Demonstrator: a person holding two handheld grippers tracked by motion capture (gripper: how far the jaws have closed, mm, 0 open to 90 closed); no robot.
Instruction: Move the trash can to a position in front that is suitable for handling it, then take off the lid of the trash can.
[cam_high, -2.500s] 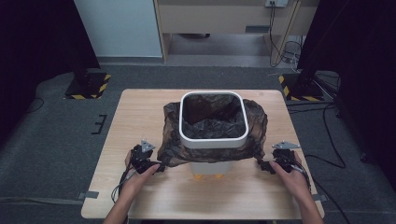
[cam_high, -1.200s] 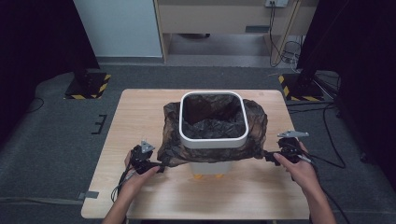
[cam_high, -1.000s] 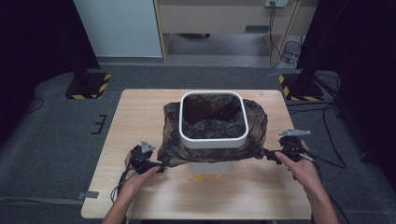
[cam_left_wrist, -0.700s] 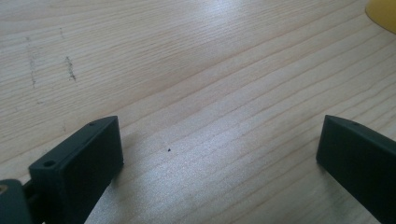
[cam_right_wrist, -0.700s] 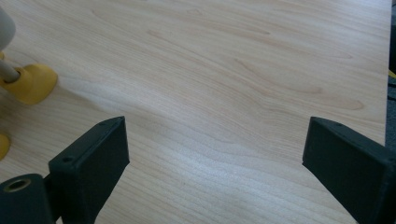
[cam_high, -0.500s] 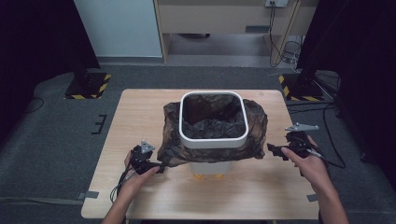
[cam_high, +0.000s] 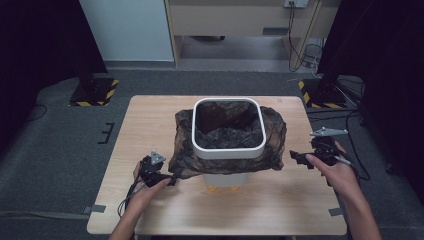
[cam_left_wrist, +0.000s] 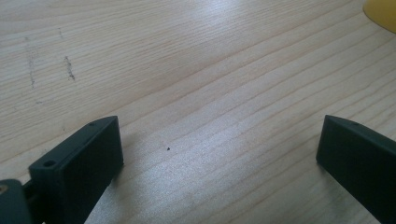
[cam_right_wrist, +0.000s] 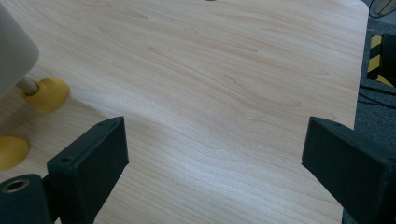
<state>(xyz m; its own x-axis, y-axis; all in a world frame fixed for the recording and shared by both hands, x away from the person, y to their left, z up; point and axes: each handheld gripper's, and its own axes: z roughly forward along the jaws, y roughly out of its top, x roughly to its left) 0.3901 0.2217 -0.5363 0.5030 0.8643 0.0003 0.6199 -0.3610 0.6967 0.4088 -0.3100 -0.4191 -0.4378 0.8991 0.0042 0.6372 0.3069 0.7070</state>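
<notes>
On the desk (cam_high: 150, 125), mid-surface: white waste bin (cam_high: 228, 150) on yellow feet (cam_right_wrist: 46, 93), already lined with a black bin bag (cam_high: 227, 135). Bag mouth folded out over the bin's rim and draped down all four sides as a loose, crumpled skirt; inside the bin, more wrinkled bag slack, not pressed to the walls. Lining judged largely done: rim covered all round, nothing left hanging off to one side.

Left of the bin, low by its near corner: left gripper (cam_high: 167, 179), close to the bag's hanging edge, whether touching it hard to tell from above. Jaws spread wide in the left gripper view, bare wood between them, nothing held.

Right of the bin, clear of the skirt: right gripper (cam_high: 298, 159), jaws likewise wide apart and empty, pointing back toward the bin's feet.

Left to do, by the look of it: perhaps smoothing the skirt or pushing the slack down inside; otherwise little.
</notes>
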